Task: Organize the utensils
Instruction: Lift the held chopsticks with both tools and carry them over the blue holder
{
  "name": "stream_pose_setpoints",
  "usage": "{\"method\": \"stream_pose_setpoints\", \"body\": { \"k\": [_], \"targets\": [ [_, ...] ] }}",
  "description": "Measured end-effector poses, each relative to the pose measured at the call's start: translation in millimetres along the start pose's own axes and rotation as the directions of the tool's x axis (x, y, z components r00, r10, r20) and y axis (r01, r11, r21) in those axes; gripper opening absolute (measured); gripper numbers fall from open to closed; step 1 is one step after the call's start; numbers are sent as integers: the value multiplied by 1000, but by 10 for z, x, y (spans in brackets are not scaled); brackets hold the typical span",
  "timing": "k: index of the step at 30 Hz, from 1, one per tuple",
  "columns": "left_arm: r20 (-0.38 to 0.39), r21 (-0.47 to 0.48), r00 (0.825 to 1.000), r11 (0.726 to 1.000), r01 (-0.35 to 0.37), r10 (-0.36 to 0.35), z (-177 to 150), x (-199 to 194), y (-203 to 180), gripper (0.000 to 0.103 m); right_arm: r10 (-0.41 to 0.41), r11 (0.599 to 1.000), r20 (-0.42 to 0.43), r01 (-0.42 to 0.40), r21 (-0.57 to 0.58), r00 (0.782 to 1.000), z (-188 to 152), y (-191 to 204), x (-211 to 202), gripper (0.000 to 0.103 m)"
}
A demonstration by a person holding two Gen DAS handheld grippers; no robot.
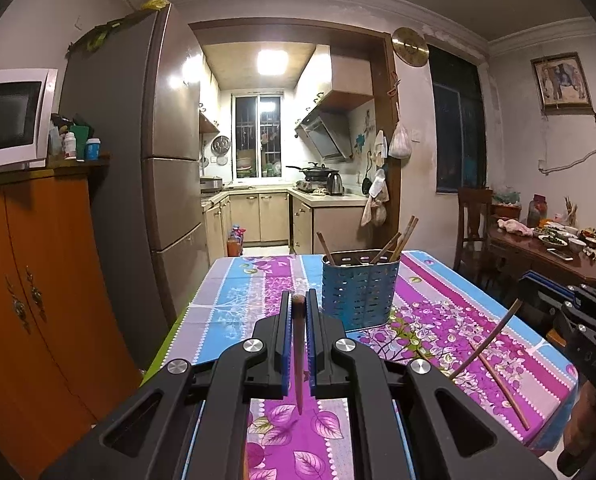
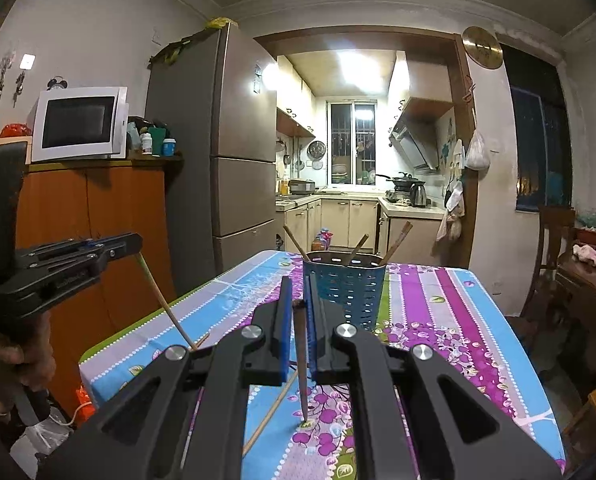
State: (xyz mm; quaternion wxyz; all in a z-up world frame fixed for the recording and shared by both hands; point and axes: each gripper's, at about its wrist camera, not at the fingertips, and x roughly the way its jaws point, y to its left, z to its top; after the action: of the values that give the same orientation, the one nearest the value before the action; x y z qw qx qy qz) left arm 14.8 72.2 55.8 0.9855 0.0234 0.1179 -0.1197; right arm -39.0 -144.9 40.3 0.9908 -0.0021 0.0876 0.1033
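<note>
On the left side of the scene stands an orange wooden cabinet carrying a white microwave, with a tall grey refrigerator just beside it. The left gripper is held above the near edge of the table, which is covered by a floral cloth in purple, pink and blue bands. Its jaws are closed on a dark brown chopstick; the thick end of the stick shows at the fingertips and the thin end points down toward the cloth without touching it. In the right wrist view the same gripper appears at the left edge, level, with the stick hanging down at a slant. Ahead of both grippers, near the middle of the table, stands a blue perforated utensil holder, upright, containing several chopsticks that lean against its rim. The right gripper is likewise clamped on a second chopstick, thick end at the fingertips, thin tip down and just above the cloth. One loose chopstick lies flat on the cloth to the right of the holder, apart from it. Further right, well apart from this table, a dark wooden dining table holds bowls and dishes, with a wooden chair beside it.
</note>
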Motion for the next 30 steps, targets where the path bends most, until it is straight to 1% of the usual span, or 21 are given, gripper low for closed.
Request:
{"method": "stream_pose_setpoints", "body": {
  "k": [2,6,12,18,23,30],
  "targets": [
    [-9,-4,1000,1000,0,0,32,14,-2,8,3,1000,0,-3,0,1000,18,-15,3,5],
    [-22,9,999,1000,-24,24,95,92,-31,8,6,1000,2,-6,-4,1000,43,-34,33,5],
    [-46,17,995,996,-89,90,123,303,-77,8,32,999,-13,-31,7,999,128,-97,177,5],
    [-42,54,987,987,-153,156,137,395,-188,8,58,998,-30,-57,26,998,211,-201,253,5],
    [-38,86,980,978,-190,194,154,452,-259,8,73,997,-30,-72,32,997,337,-280,296,5],
    [-40,123,975,969,-213,220,173,552,-337,8,72,997,-12,-72,16,997,527,-362,371,5]
  ]
}}
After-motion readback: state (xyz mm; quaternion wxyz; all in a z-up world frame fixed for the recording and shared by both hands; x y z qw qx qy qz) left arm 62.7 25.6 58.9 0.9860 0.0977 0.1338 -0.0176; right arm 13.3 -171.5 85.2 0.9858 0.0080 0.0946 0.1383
